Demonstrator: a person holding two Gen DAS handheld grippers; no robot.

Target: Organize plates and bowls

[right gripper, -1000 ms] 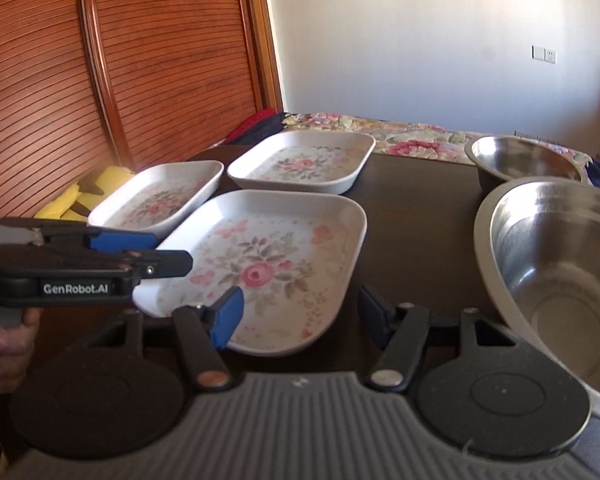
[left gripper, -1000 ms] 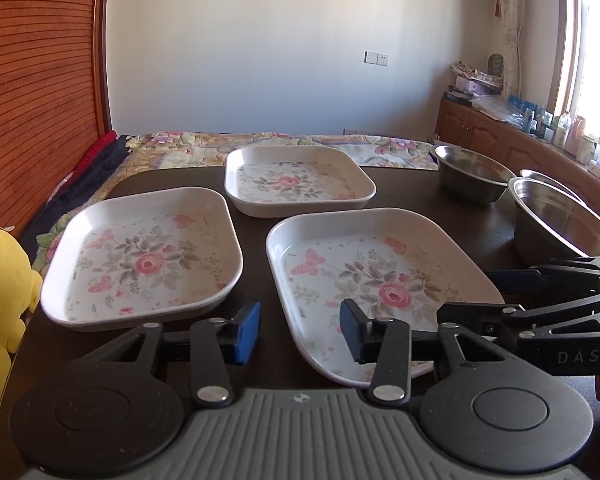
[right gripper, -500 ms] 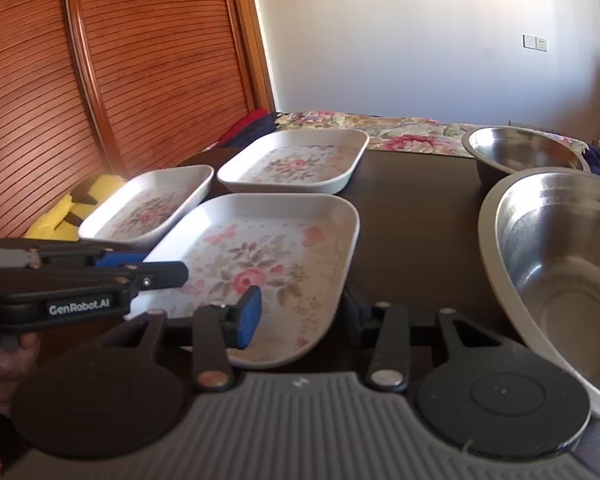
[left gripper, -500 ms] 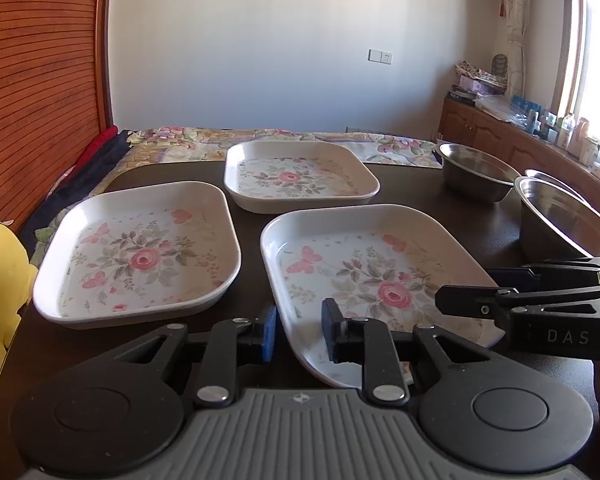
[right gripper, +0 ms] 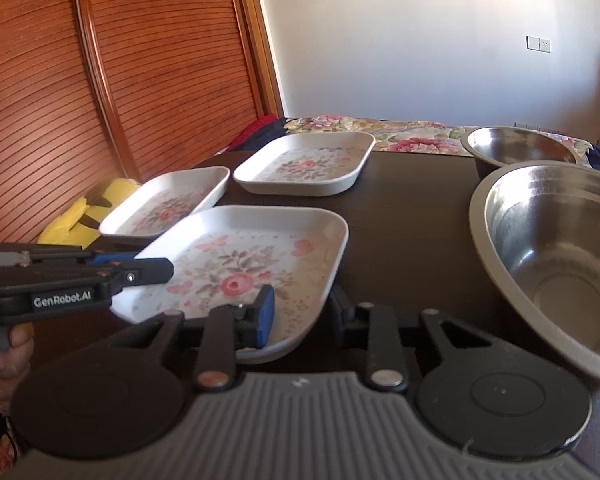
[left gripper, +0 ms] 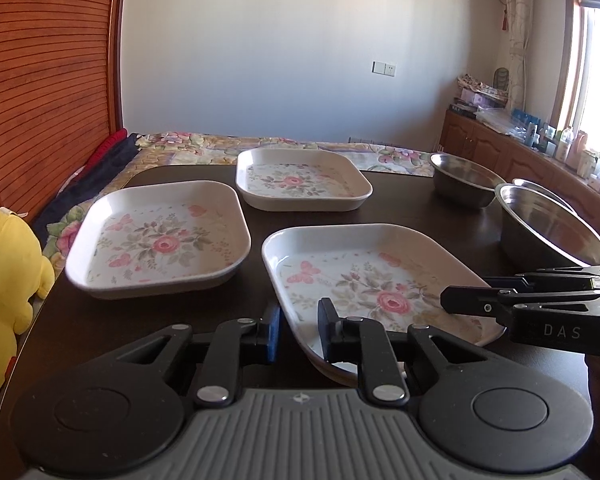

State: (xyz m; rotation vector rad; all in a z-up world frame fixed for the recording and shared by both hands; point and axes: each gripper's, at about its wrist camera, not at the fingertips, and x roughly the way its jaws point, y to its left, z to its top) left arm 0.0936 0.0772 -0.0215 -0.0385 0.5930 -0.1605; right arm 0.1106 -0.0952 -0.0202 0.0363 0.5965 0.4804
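At lower centre, the near plate (left gripper: 364,276) is straddled at opposite rims by the left gripper (left gripper: 298,330) and right gripper (right gripper: 300,312), both narrowed, apparently for a level two-sided lift; firm contact cannot be told.

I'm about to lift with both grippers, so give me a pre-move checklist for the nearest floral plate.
1. Left gripper straddles the near-left rim of the nearest white rectangular floral plate: ok.
2. Left gripper clamped on that rim: cannot tell.
3. Right gripper straddles the plate's near-right rim: ok.
4. Right gripper clamped: not ok, a gap shows between one finger and the plate wall.
5. Plate carries nothing loose: ok.
6. Large stainless steel bowl stands apart from the plate on the dark table: ok.
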